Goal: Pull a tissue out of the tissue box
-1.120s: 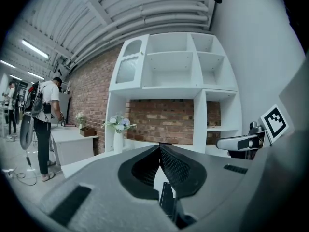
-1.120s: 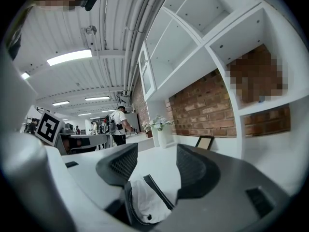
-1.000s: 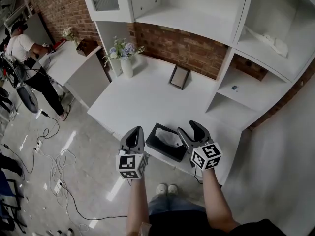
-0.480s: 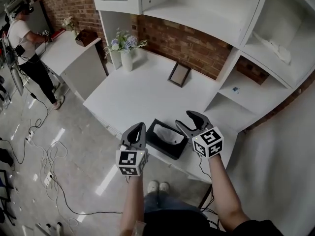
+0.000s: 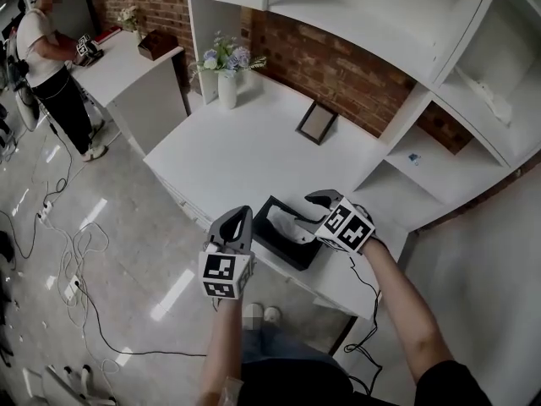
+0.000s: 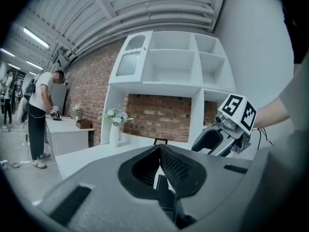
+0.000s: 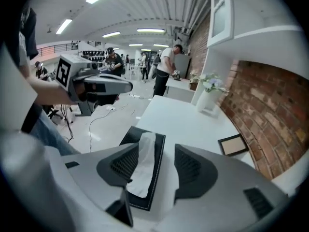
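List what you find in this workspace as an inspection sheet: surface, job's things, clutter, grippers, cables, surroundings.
Surface: white desk, against a brick wall.
Job's things: black tissue box at the desk's near edge; a white tissue stands up out of its slot.
Clutter: vase of flowers and picture frame at the back of the desk.
Grippers: left gripper shut and empty, beside the box; right gripper open, jaws either side of the tissue, not closed on it.
Cables: loose cables on the floor; one cable hangs below the right arm.
Surroundings: white shelves; a person stands at another desk.
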Motion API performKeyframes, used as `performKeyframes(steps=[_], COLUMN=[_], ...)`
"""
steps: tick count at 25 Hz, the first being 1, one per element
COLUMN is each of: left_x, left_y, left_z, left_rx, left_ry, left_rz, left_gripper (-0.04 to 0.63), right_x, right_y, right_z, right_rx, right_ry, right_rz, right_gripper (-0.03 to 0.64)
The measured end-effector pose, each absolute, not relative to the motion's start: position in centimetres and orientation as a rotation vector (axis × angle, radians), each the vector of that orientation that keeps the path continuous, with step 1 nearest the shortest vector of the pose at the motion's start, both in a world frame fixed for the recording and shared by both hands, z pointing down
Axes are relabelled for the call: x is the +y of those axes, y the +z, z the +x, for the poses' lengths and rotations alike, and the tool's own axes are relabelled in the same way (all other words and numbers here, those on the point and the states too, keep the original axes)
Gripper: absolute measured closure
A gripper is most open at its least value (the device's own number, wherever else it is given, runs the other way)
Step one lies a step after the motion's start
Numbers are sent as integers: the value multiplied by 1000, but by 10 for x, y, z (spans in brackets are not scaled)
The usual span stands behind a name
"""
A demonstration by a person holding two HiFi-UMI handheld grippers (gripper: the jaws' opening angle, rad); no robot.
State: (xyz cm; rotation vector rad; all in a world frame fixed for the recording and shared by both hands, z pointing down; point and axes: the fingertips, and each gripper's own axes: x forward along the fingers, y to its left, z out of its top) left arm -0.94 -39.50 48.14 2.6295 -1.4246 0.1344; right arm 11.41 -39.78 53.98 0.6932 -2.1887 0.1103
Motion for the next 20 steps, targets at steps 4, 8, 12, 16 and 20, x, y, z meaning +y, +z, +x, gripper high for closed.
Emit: performKeyframes(steps=[4, 8, 12, 16, 20], left_x=[-393, -390, -388, -386, -385], left_y=[486, 491, 494, 496, 499], left_z=[-11, -12, -14, -21, -29], left_rx=[-1426, -1418, -1425, -1439, -1452], left_ry=[146, 149, 157, 167, 169], left_rz=[2618, 2615, 2606, 2589, 2575], left_gripper=[588, 588, 588, 588, 588], right_x=[-390, -384, -383, -385, -387], right_y=[569, 594, 610, 619, 622], right_z=[107, 100, 96, 95, 94], right_rx=[-2116, -2077, -2056, -2035, -2023], right_ry=[111, 130, 163, 184, 196], right_rz=[579, 516, 497, 494, 498], right_gripper=[391, 396, 397, 403, 417])
